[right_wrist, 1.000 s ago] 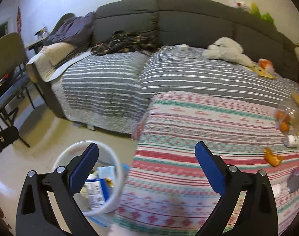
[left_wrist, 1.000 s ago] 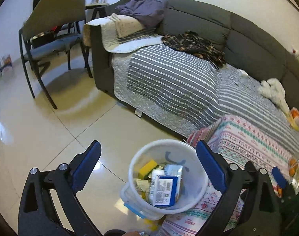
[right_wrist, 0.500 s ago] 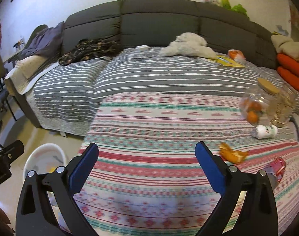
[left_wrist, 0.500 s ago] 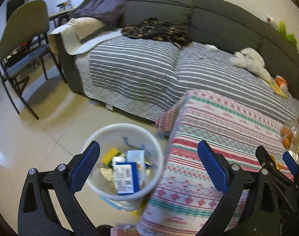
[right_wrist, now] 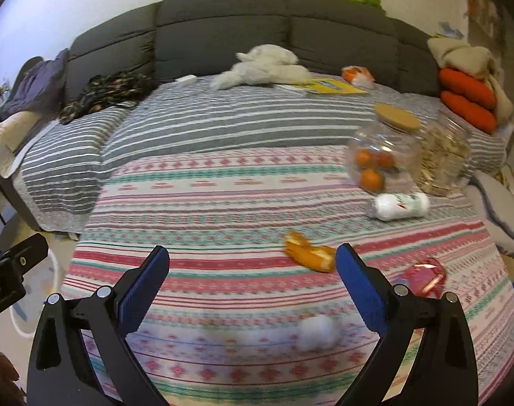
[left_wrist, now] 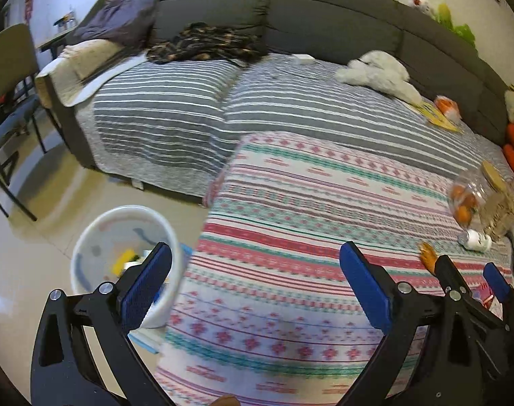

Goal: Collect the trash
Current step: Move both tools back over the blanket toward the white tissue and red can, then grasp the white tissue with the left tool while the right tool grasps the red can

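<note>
Both grippers now off bin

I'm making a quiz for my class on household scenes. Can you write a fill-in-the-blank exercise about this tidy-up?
1. The jaws of both the left gripper and the right gripper stand ____.
2. The white bin stands on the ____.
3. The orange peel lies on the ____ blanket.
4. The lidded jar holds ____.

Missing words: open; floor; patterned; oranges

Soft indoor light, motion blur, fisheye-warped edges.
</note>
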